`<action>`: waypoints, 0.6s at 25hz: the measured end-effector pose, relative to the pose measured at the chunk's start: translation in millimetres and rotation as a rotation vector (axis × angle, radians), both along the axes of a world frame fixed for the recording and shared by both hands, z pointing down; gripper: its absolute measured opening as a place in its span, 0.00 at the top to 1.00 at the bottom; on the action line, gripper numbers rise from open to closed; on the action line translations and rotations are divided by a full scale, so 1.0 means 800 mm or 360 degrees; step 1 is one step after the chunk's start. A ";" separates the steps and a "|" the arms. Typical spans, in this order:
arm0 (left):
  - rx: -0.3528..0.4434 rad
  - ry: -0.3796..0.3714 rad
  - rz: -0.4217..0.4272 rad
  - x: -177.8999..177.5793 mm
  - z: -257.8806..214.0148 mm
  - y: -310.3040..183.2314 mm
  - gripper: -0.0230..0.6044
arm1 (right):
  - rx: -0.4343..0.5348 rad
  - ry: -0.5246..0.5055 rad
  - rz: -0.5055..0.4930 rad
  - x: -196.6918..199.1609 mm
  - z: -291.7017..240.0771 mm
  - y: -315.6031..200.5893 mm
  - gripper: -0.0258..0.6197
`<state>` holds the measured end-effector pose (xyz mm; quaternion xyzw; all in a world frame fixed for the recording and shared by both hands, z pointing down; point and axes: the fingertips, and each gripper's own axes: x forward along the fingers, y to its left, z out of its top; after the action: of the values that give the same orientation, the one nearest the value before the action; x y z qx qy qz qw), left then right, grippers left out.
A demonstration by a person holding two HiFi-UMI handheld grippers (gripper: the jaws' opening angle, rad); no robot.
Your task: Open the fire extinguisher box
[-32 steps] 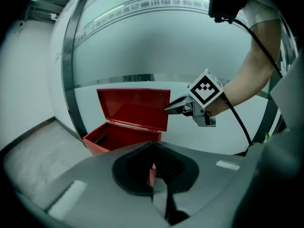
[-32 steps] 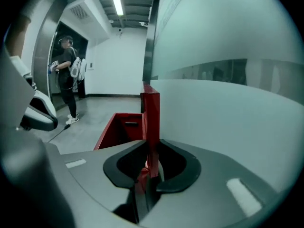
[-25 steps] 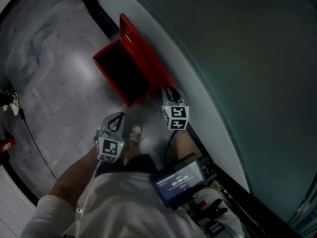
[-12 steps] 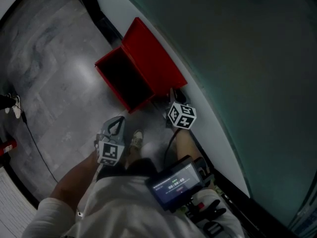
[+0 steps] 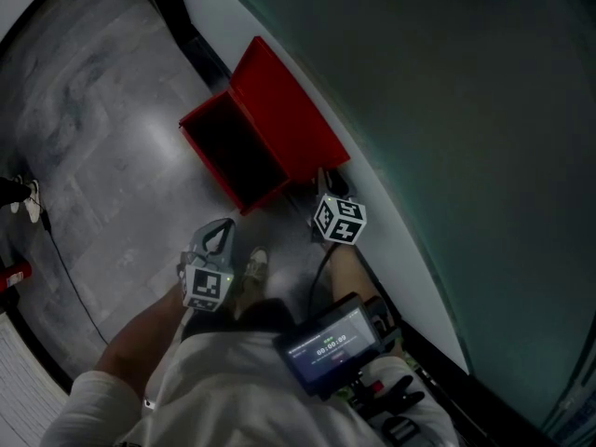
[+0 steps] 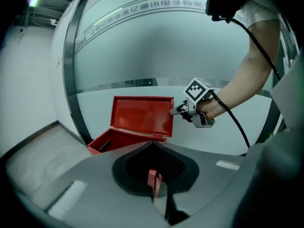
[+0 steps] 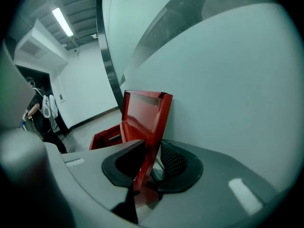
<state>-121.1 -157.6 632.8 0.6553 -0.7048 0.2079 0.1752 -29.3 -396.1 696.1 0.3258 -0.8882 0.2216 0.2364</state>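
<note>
Rectangular red box (image 5: 210, 166), flat lid (image 5: 294, 117), glossy floor (image 5: 102, 110)

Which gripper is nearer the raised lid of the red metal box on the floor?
Right. The right gripper is at the raised red lid, whose near edge lies between its opening jaws. The left gripper hangs short of the red metal box, touching nothing.
</note>
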 end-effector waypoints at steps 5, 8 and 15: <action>0.0010 -0.0020 -0.0011 -0.001 -0.007 -0.001 0.96 | 0.0080 0.0048 -0.0016 0.009 -0.016 0.002 0.75; 0.0053 -0.0021 -0.0012 0.002 -0.020 -0.008 0.96 | 0.0112 0.0046 0.0004 0.023 -0.030 0.004 0.76; 0.0153 -0.0060 0.0015 0.005 -0.052 -0.019 0.96 | 0.0246 -0.0003 0.0039 0.053 -0.096 0.036 0.83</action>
<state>-117.0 -172.5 591.0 0.6621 -0.7141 0.1869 0.1292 12.8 -367.0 619.5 0.3538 -0.8988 0.1555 0.2068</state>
